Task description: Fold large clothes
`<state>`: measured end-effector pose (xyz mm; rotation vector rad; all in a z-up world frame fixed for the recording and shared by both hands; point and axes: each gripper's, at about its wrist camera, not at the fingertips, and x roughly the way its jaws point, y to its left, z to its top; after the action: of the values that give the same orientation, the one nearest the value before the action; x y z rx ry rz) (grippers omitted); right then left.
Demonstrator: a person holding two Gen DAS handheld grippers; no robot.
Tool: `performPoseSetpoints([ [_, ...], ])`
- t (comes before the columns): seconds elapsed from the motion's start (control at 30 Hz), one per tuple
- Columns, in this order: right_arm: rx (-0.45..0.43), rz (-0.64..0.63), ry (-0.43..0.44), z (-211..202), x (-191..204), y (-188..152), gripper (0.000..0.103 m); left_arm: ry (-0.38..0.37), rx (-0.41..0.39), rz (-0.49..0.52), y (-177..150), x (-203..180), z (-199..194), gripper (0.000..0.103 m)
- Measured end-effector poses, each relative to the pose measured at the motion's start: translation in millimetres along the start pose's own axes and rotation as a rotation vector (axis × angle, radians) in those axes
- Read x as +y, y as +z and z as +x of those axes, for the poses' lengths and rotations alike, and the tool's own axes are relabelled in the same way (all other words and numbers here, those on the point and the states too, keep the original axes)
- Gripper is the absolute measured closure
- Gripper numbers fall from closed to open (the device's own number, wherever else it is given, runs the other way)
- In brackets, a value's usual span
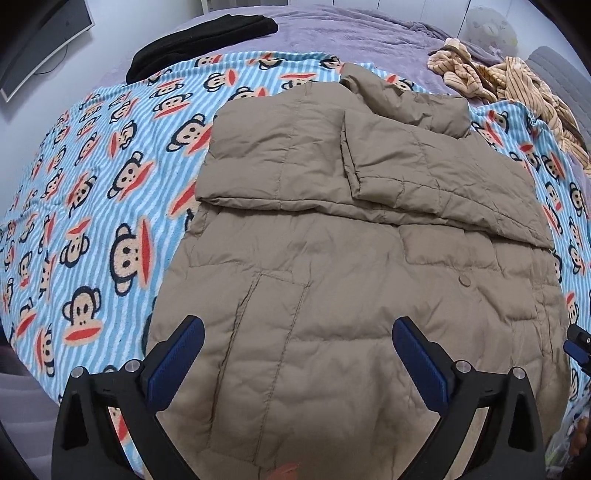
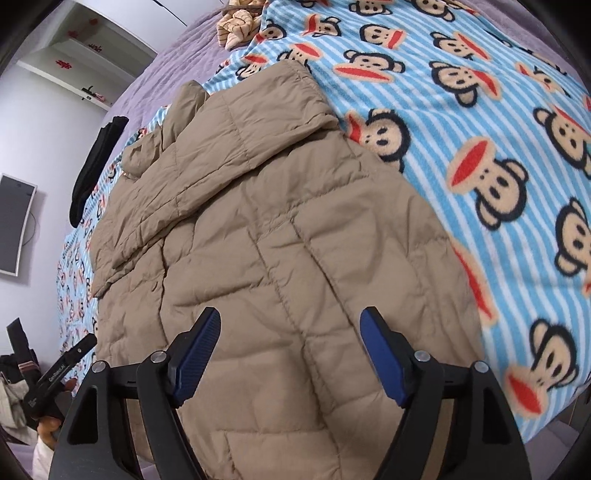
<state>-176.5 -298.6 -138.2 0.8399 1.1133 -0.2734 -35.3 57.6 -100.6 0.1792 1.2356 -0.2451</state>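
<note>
The quilted jacket [image 1: 332, 258] is a plain khaki-tan with stitched seams of the same shade, and it lies on a fleece blanket [image 1: 92, 184] striped light blue and white and printed with cartoon monkey faces in black, peach and red. Beyond it the bedspread [image 1: 351, 33] is pale purple, with a solid black garment [image 1: 199, 40] and a crumpled cloth [image 1: 498, 81] in beige with thin brown stripes. Both the left gripper [image 1: 297, 332] and the right gripper [image 2: 290, 325] are black with dark blue pads.
</note>
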Motion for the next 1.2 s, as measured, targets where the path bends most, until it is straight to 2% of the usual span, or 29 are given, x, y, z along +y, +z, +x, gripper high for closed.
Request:
performPoseSetpoints([
  [0.03, 0.006, 0.019, 0.009, -1, 0, -5, 0.022, 0.000, 0.007, 0.005, -3, 3, -3, 0.001],
  [0.17, 0.016, 0.076, 0.053, -7, 5, -27, 0.000, -0.006, 0.020, 0.015, -16, 13, -17, 0.001],
  [0.43, 0.078, 0.103, 0.088, -16, 25, -72, 0.000, -0.041, 0.048, 0.031, -43, 36, -38, 0.001],
  [0.7, 0.088, 0.155, 0.098, -33, 41, -101, 0.000, -0.084, 0.080, 0.029, -69, 62, -54, 0.001],
  [0.83, 0.129, 0.182, 0.109, -31, 42, -105, 0.000, -0.083, 0.078, 0.021, -78, 70, -63, 0.001],
  [1.0, 0.150, 0.155, 0.103, -38, 44, -104, 0.000, -0.085, 0.102, -0.002, -90, 75, -63, 0.001],
  [1.1, 0.142, 0.161, 0.098, -46, 33, -102, 0.000, -0.126, 0.138, -0.052, -97, 80, -58, 0.001],
  [1.2, 0.154, 0.230, 0.112, -44, 12, -103, 0.000, -0.153, 0.174, -0.093, -105, 84, -52, 0.001],
])
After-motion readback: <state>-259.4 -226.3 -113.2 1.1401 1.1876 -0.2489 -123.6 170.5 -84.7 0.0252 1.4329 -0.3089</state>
